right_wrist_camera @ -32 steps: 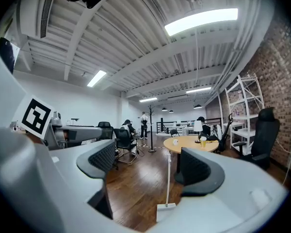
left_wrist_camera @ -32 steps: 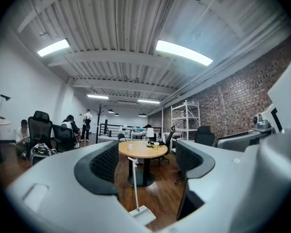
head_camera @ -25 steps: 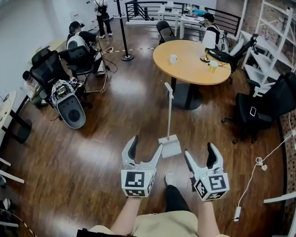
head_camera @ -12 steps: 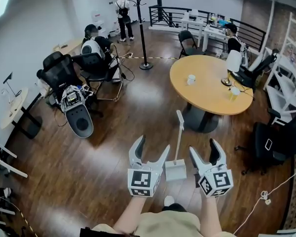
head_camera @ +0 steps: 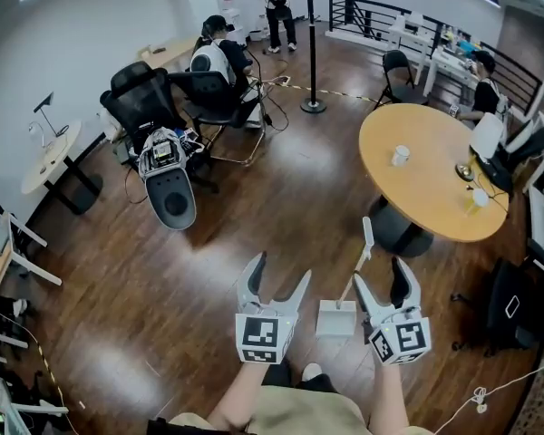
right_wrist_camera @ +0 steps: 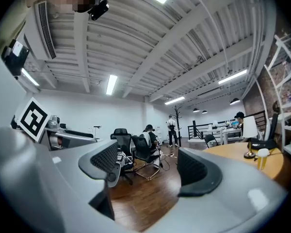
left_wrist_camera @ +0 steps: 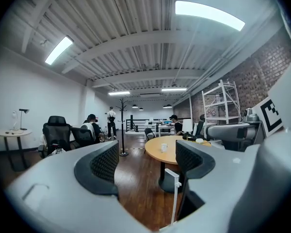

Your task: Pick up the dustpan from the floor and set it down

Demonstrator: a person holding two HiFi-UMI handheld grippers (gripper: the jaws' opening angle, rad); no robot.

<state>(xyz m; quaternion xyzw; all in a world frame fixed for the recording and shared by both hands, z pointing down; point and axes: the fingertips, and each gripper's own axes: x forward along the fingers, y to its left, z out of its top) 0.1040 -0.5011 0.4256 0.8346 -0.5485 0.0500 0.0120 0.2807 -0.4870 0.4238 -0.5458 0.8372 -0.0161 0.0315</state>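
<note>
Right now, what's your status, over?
Left tool open, empty. Right tool open, empty, jaws just closed slightly. Dustpan on floor ahead, untouched. Round table beyond it.

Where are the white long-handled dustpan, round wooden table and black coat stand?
white long-handled dustpan (head_camera: pixel 335 319): head view, its pan.
round wooden table (head_camera: pixel 426 198): head view, bare top.
black coat stand (head_camera: pixel 310 53): head view, pole.

L gripper (head_camera: pixel 279 272) & R gripper (head_camera: pixel 381 277), lower centre of head view: light-gry plastic shells, curved two-prong jaws w/ blk inner faces. Each carries a white cube at the rear w/ a blk square marker per face: L cube (head_camera: pixel 257 336), R cube (head_camera: pixel 401 341). Close up, pads (left_wrist_camera: pixel 104 163) are blk, rounded, fine grid texture. Person: tan garment (head_camera: pixel 290 420) at bottom edge, blk trouser leg (head_camera: pixel 299 386), white shoe (head_camera: pixel 311 370).
</note>
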